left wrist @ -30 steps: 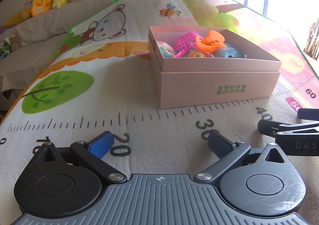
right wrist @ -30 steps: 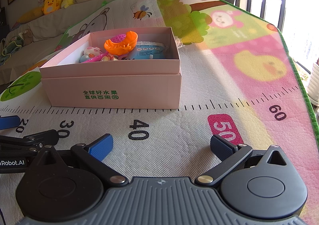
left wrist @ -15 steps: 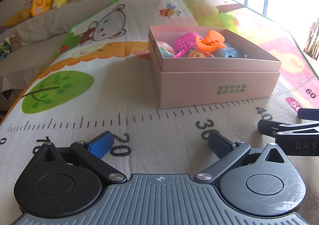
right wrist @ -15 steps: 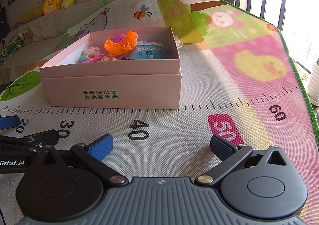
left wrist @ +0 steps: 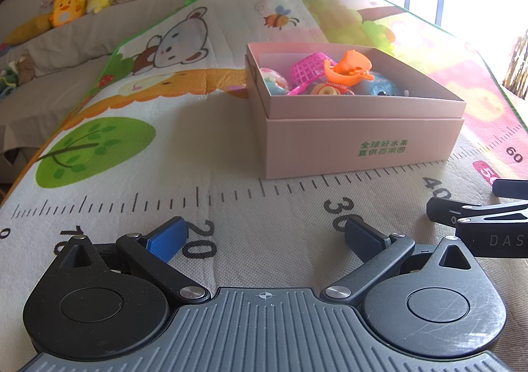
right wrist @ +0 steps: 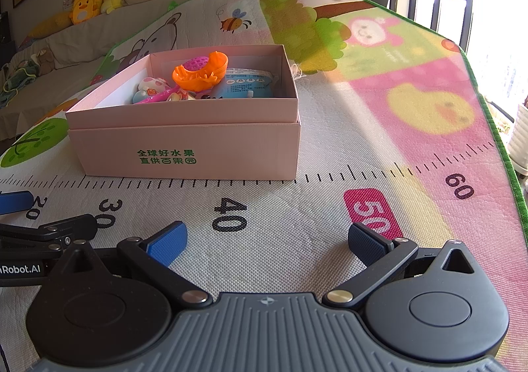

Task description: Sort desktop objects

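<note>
Gaping tongs (left wrist: 264, 236) (right wrist: 267, 240) low before pink box (left wrist: 359, 137), apart.

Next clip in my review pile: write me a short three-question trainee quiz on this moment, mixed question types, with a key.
1. True or false: the left gripper is shut on a toy.
2. Multiple choice: where does the orange toy sit? A) on the play mat beside the box; B) inside the pink box, on top of the other toys; C) between the fingers of the right gripper.
3. Fill in: the printed number on the mat nearest the gap of the right gripper is ___.

Key: 1 false, both grippers are open and empty, low over the mat; 2 B; 3 40.
</note>
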Demonstrator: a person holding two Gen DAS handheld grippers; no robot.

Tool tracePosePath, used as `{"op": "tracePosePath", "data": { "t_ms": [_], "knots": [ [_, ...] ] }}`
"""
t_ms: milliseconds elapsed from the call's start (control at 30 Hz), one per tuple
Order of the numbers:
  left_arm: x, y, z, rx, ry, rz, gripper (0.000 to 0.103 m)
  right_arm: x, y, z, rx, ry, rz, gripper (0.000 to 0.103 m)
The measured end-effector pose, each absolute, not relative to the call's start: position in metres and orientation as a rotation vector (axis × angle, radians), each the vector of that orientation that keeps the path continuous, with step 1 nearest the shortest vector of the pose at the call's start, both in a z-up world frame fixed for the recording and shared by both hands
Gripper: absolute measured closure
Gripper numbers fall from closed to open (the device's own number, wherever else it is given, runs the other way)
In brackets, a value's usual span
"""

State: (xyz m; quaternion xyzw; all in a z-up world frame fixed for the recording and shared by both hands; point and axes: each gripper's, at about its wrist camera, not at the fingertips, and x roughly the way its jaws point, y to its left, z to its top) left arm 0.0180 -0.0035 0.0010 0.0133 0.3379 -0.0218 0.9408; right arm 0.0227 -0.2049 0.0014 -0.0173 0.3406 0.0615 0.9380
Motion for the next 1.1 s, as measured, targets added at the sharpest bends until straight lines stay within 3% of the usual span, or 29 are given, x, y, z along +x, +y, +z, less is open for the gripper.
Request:
{"op": "tracePosePath", "data": {
  "t_ms": [1100],
  "knots": [
    [0.0213,0.0,0.0066,0.019,0.74,-0.076,0.0,0.0233,-0.2045,0.001,-0.036,0.696,0.126,0.0]
  ]
}}
